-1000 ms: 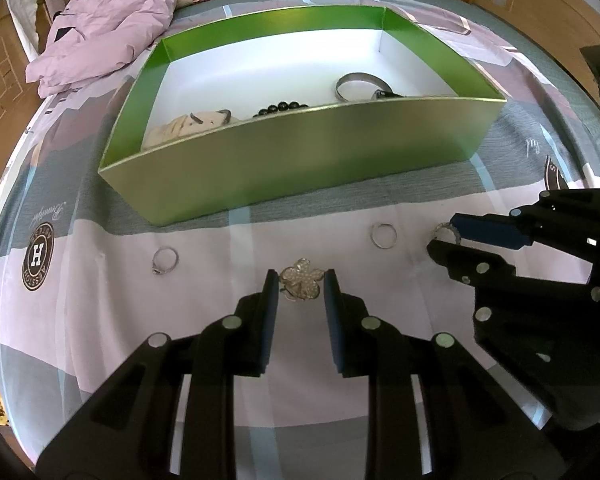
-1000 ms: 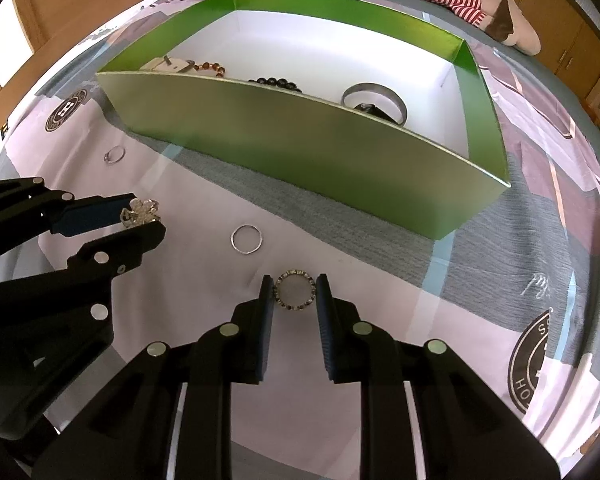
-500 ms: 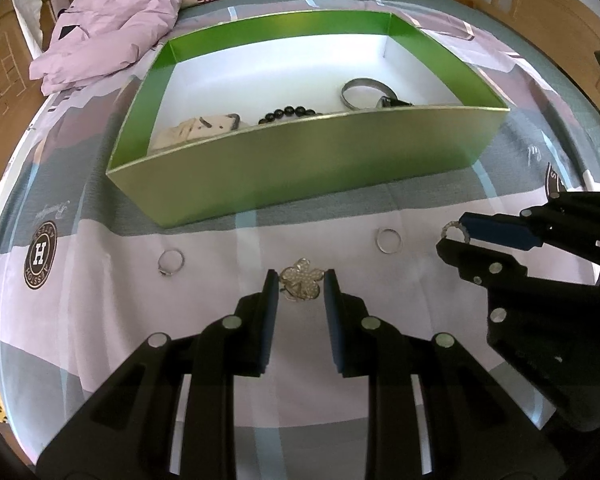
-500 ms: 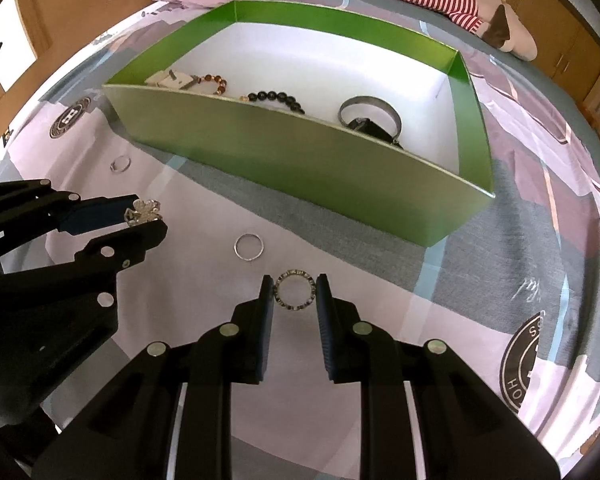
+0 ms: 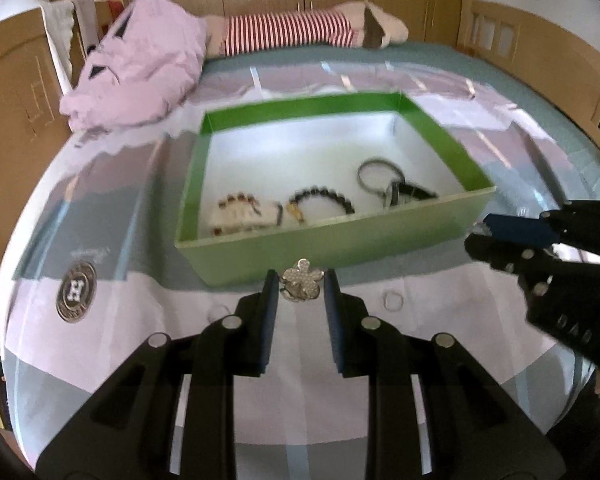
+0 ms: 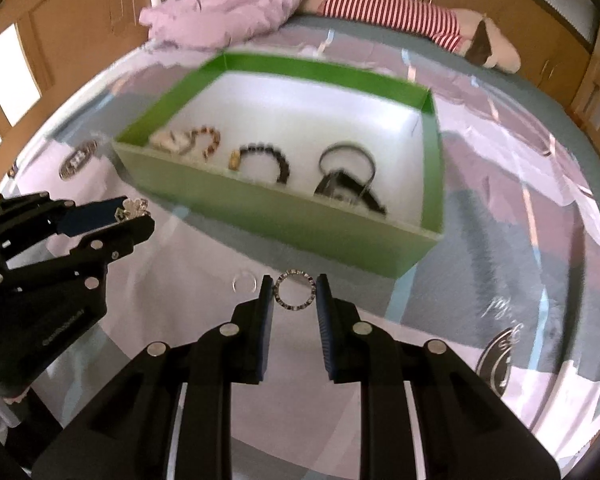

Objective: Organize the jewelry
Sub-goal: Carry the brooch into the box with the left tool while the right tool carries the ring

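My left gripper (image 5: 302, 285) is shut on a silver flower brooch (image 5: 302, 285) and holds it above the bedspread, in front of the green box (image 5: 340, 242). My right gripper (image 6: 294, 290) is shut on a studded ring (image 6: 294, 290), also lifted, in front of the box (image 6: 284, 216). The box holds a beaded bracelet (image 5: 322, 198), a brown bead bracelet (image 5: 236, 206) and a metal bangle with a watch (image 5: 388, 180). A plain silver ring (image 5: 393, 301) lies on the bedspread between the grippers. The left gripper with the brooch shows in the right wrist view (image 6: 134, 214).
The bedspread (image 5: 100, 240) is pink and grey with round logo patches (image 5: 76, 291). A pink jacket (image 5: 140, 64) and a striped plush toy (image 5: 300, 32) lie behind the box. Wooden bed rails (image 5: 540, 52) and cupboards ring the bed.
Both grippers have risen from the bedspread with their pieces held, so the box now looks lower and its inside shows fully. The small ring at the left is hidden behind my left fingers.
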Demonstrator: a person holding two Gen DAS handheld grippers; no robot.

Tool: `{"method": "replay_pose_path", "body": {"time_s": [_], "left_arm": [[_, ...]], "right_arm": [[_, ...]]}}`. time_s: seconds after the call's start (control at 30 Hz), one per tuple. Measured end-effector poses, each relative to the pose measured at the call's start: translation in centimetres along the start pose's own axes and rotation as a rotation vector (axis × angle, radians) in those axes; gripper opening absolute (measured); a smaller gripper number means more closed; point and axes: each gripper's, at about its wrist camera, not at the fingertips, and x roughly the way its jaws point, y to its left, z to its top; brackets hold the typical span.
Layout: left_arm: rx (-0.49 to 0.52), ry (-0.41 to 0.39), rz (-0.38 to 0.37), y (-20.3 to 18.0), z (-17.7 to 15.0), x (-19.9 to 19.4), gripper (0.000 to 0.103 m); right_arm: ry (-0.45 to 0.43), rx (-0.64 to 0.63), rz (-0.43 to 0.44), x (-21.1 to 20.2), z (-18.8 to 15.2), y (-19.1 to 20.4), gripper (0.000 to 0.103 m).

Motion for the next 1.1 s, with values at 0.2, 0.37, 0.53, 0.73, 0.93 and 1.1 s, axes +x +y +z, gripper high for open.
{"method": "replay_pose_path", "body": {"time_s": [0.2,0.37,0.53,0.73,0.93,1.1], "left_arm": [[-0.021,-0.081,0.004,1.1,1.1,-2.4,0.023],[-0.041,-0.105,0.003,1.4,1.7,-3.5,0.023],[-0.050,-0.114,0.022,1.2,3.2,-3.6,0.023],[-0.065,-0.117,0.006,1.0,6.8,-2.6,0.023],[-0.068,-0.121,0.009,1.0,8.7,-1.1,0.023],[-0.071,-0.113,0.026,1.2,8.6,0.1,0.023]], "right_arm": [[-0.196,0.050,0.058,-4.2,1.4,-0.7,0.021],[-0.276,0.072,0.065,-6.1,2.2,-1.2,0.021],[-0.299,0.110,0.042,-6.4,2.6,-2.4,0.021],[-0.324,0.160,0.027,-5.6,4.8,-3.6,0.021],[-0.363,0.232,0.045,-4.3,6.1,-5.5,0.021],[-0.351,0.292,0.074,-2.7,6.1,-6.5,0.021]]}}
